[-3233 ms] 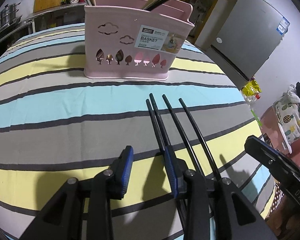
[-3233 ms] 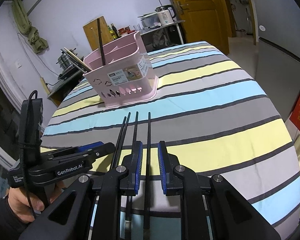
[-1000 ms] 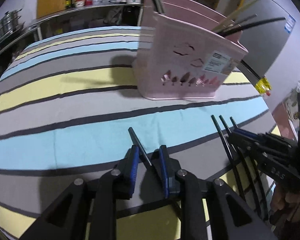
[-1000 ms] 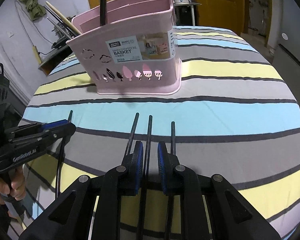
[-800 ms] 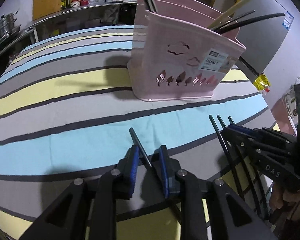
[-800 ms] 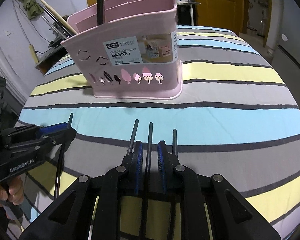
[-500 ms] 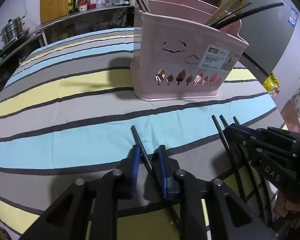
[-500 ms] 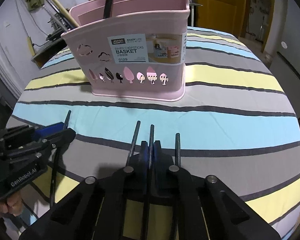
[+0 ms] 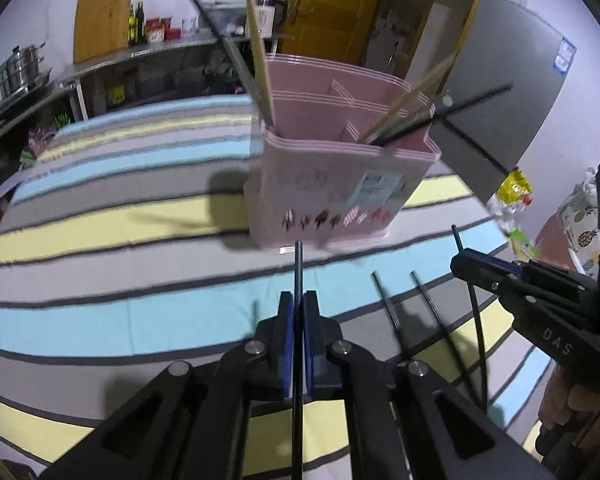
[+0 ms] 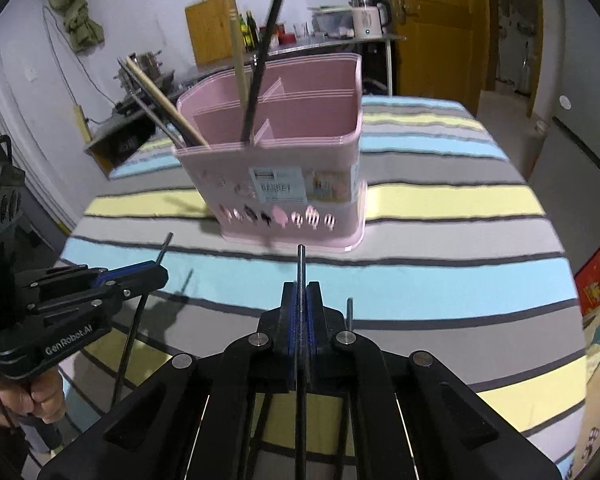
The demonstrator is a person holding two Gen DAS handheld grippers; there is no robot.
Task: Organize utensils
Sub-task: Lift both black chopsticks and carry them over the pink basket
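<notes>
A pink utensil basket (image 9: 332,184) (image 10: 300,184) stands on the striped tablecloth (image 9: 100,320), with wooden and black chopsticks leaning in it. My left gripper (image 9: 299,300) is closing the last bit, its pads pressing a black chopstick (image 9: 299,264) that is raised off the cloth and points at the basket. My right gripper (image 10: 300,292) is shut on another black chopstick (image 10: 300,264), also lifted. Each gripper shows in the other's view: the right gripper (image 9: 460,264), the left gripper (image 10: 158,270). Two loose black chopsticks (image 9: 386,304) lie between the grippers.
The table edge drops off at the right, near a grey fridge (image 9: 500,80) and a red crate (image 10: 596,280). Behind the table runs a metal counter (image 9: 140,52) with pots, bottles and a kettle (image 10: 370,18). A hand (image 10: 40,400) holds the left tool.
Both grippers closed on a black chopstick each and rose with them. The chopsticks left the cloth, and the basket now appears from higher up.
</notes>
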